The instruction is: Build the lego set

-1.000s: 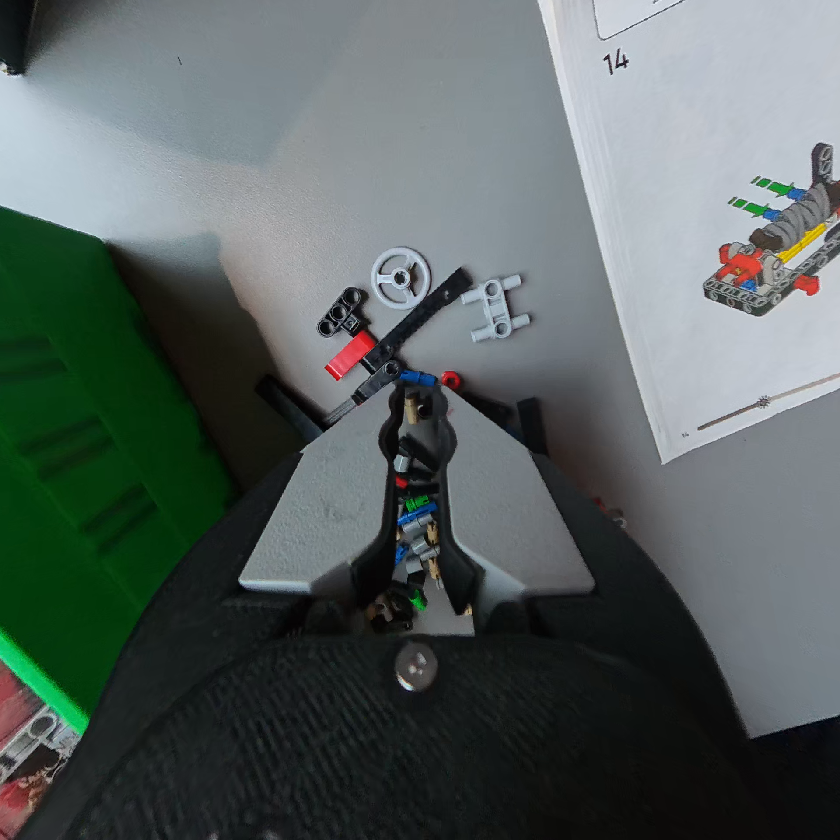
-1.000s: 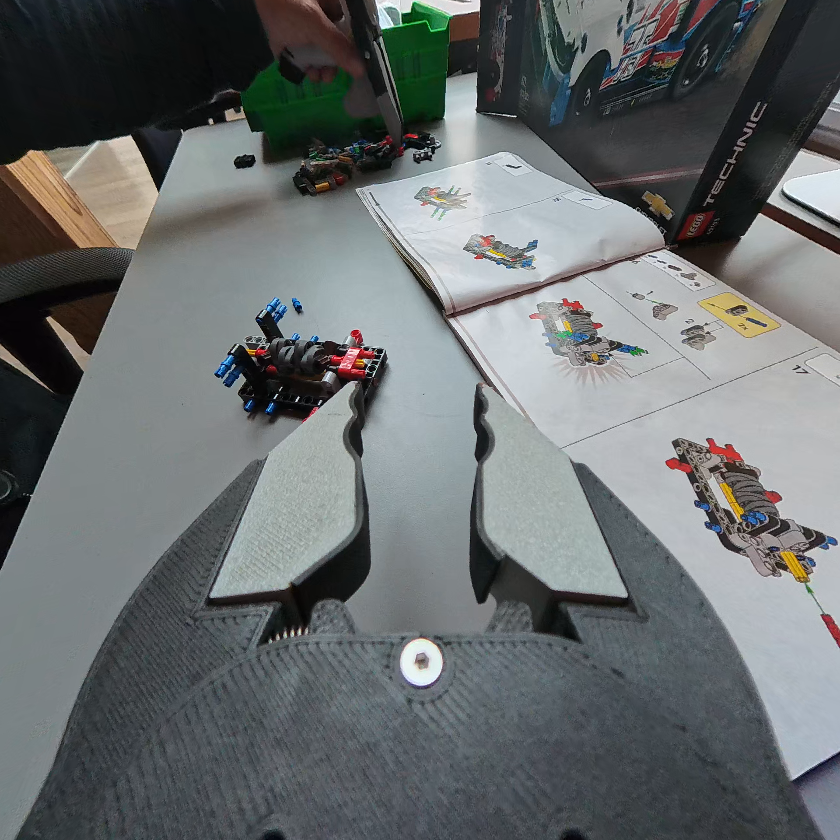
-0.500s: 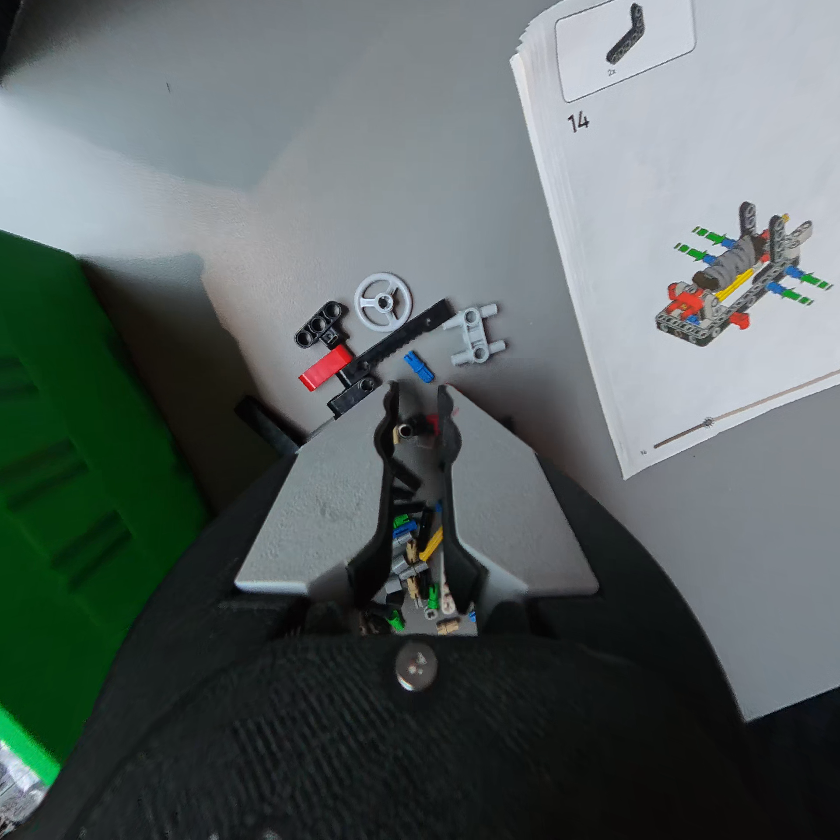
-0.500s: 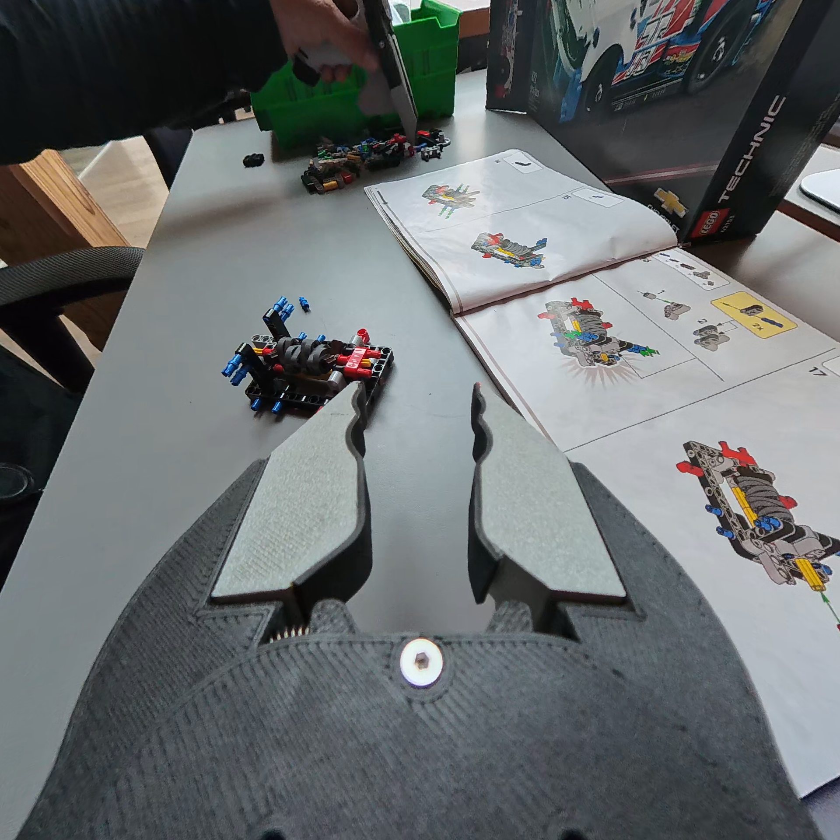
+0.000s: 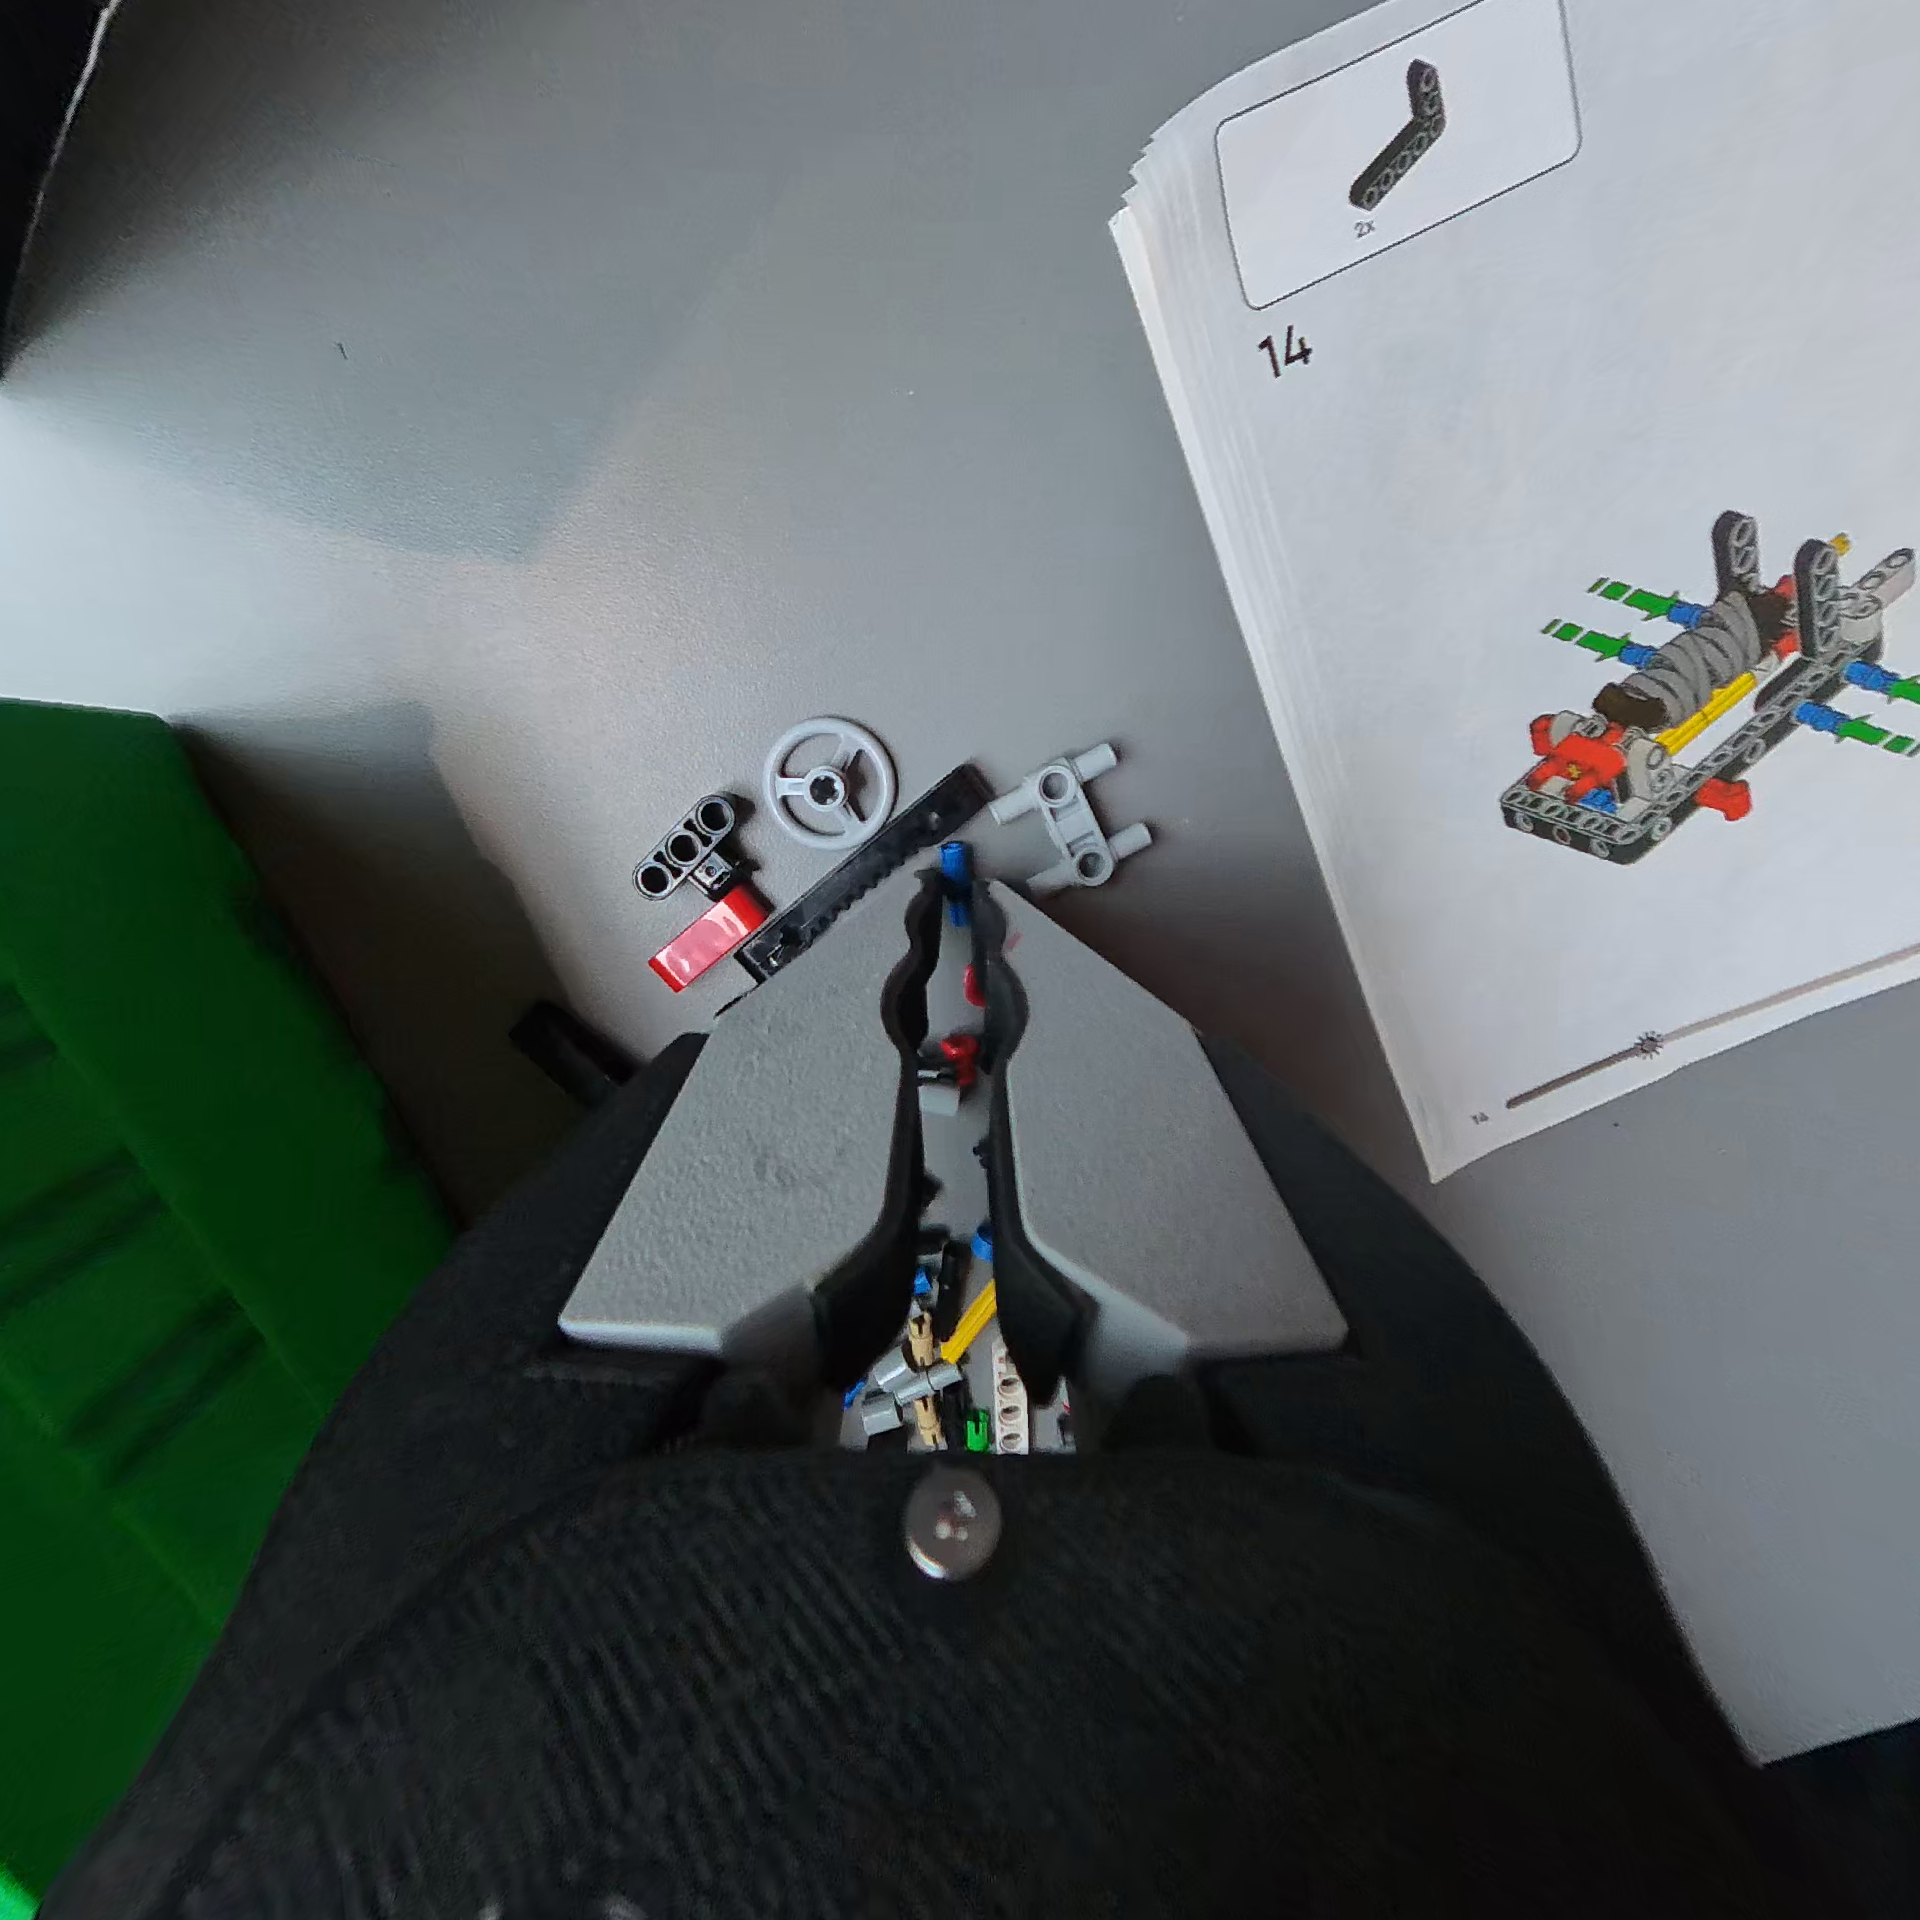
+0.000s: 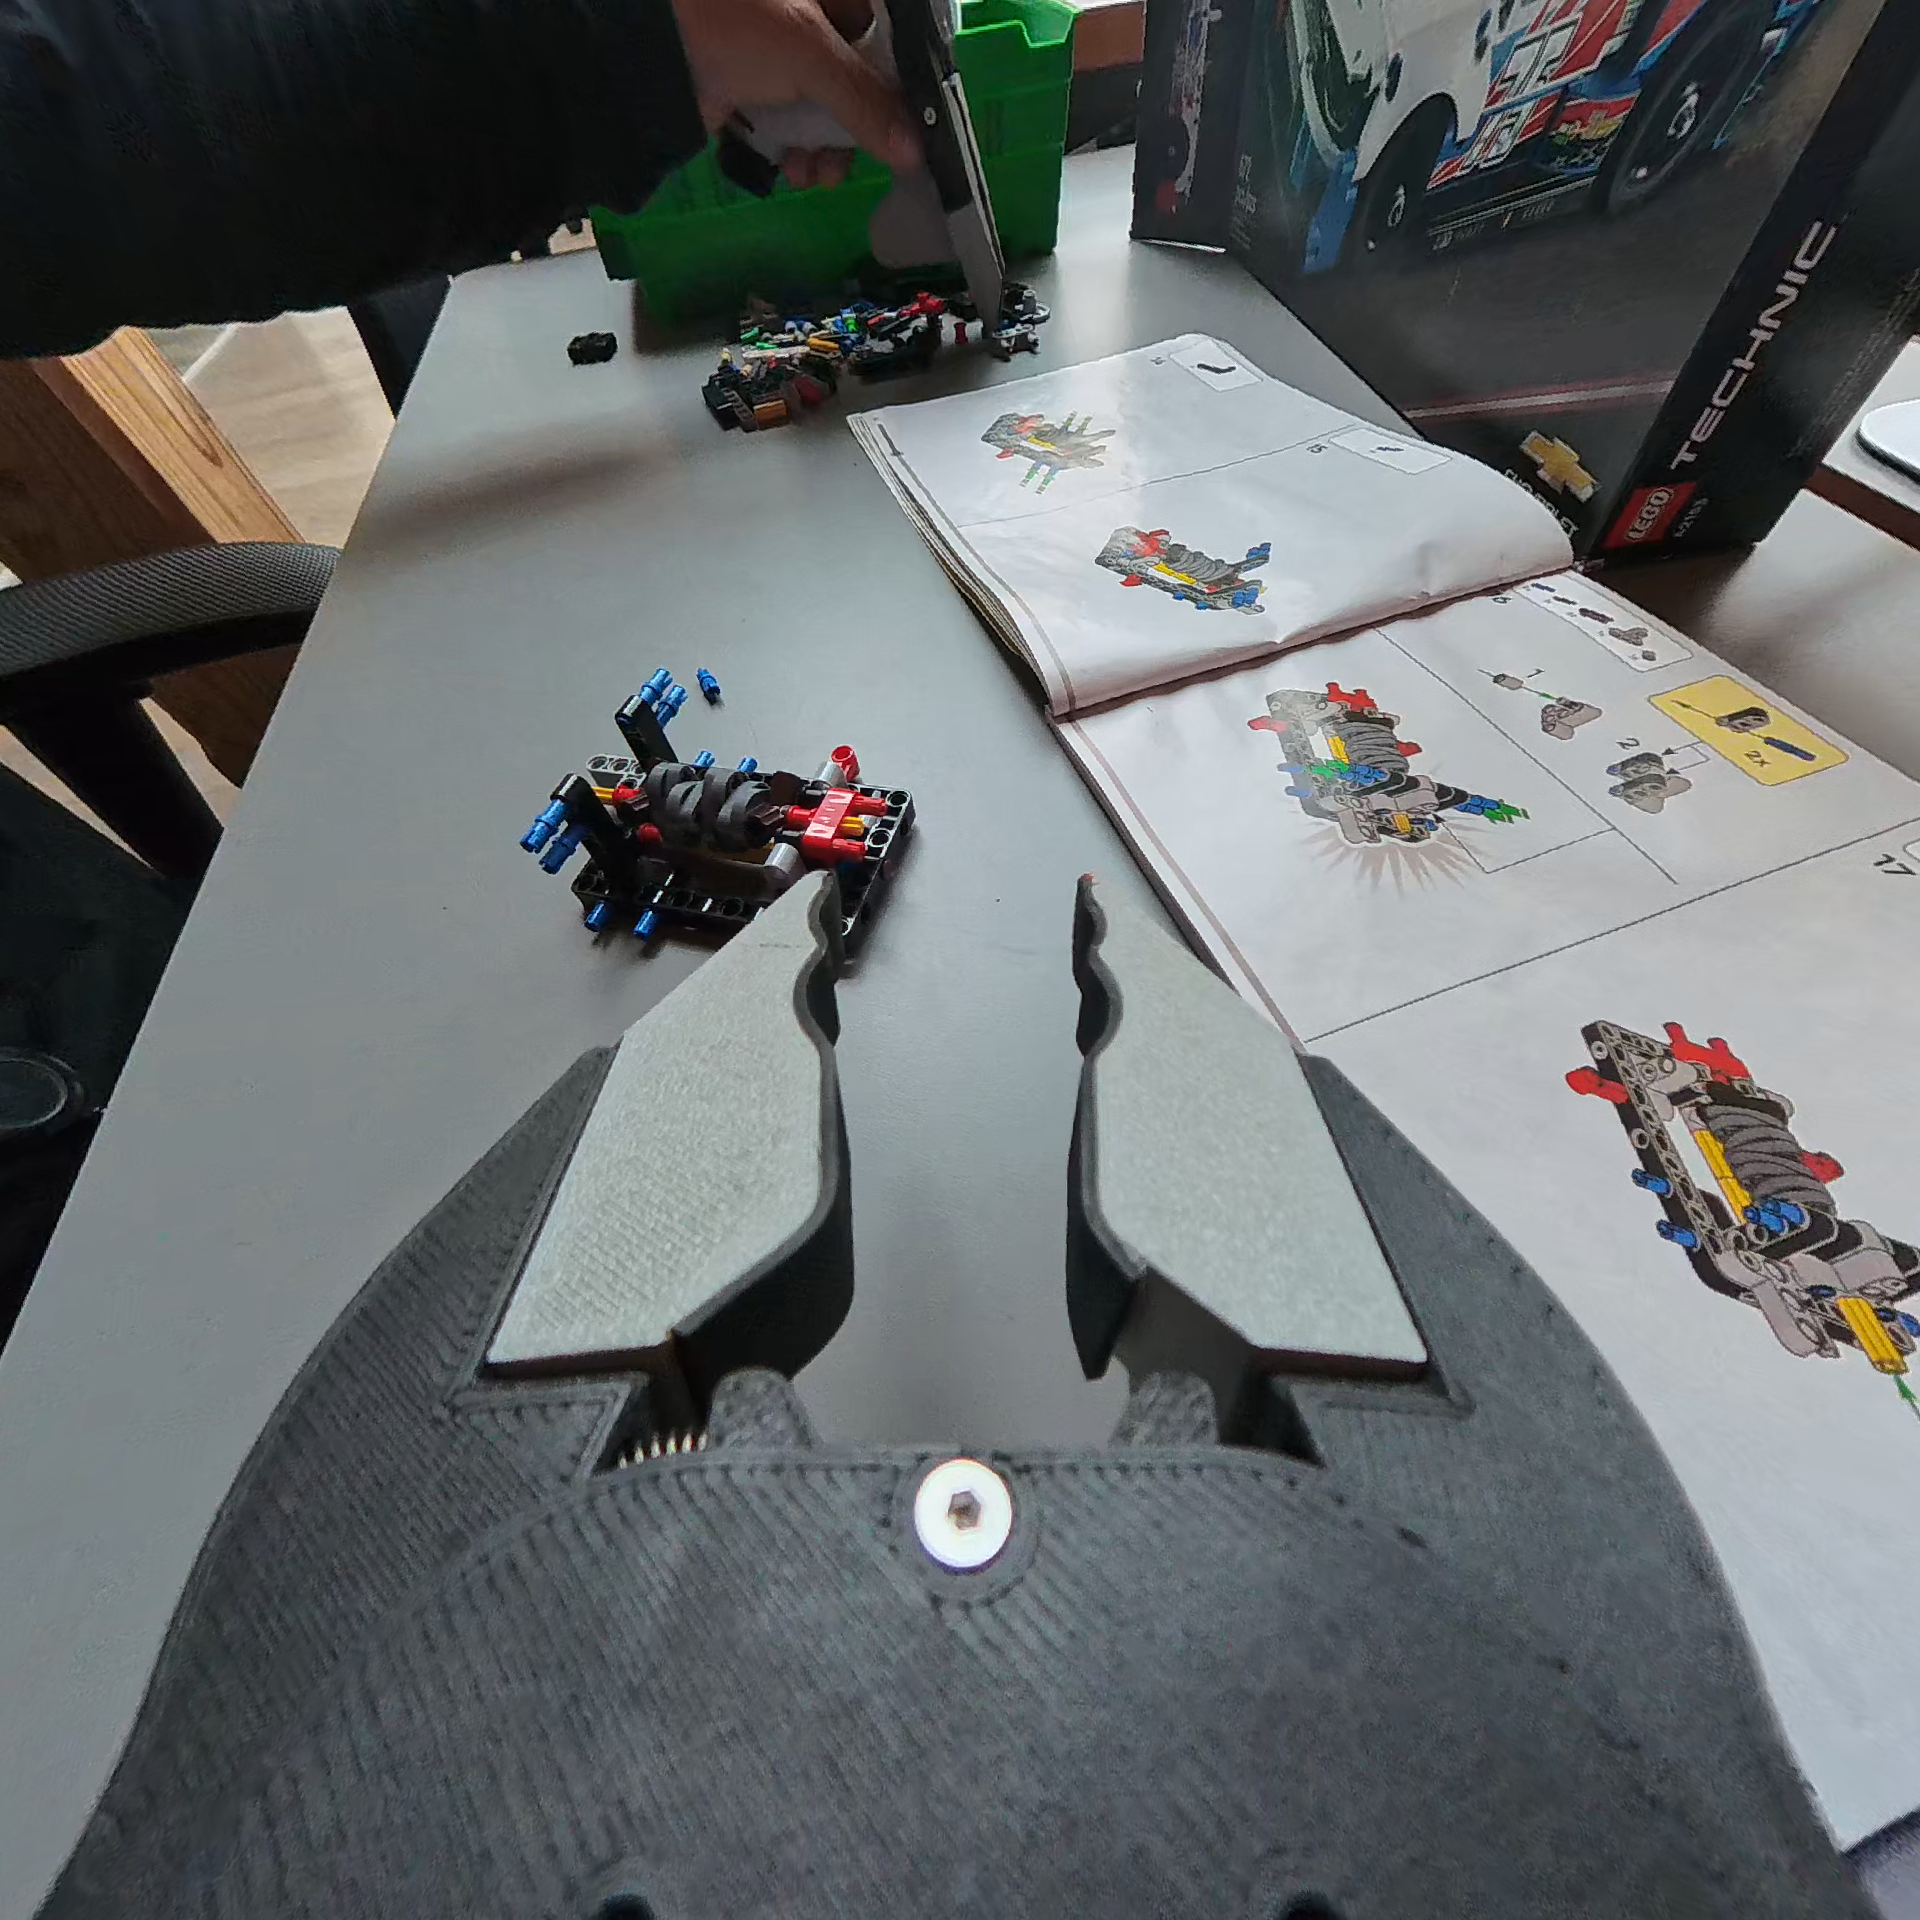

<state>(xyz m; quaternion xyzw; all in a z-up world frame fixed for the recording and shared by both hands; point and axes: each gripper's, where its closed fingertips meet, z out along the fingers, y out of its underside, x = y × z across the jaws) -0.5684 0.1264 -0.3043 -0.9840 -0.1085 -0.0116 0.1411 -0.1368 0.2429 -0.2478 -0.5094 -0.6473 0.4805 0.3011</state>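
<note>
My left gripper (image 5: pixel 956 894) pinches a blue pin (image 5: pixel 954 871) above the parts pile (image 6: pixel 852 343). My right gripper (image 6: pixel 951 914) hovers, fingers spread, near the half-built chassis (image 6: pixel 727 831) on the tabletop (image 6: pixel 468 623).

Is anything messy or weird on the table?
Mostly it looks like normal building. One small blue pin lies by itself on the table beside the half-built model, away from the loose pile of parts near the green bin. The instruction booklet lies open. Nothing looks broken.
</note>
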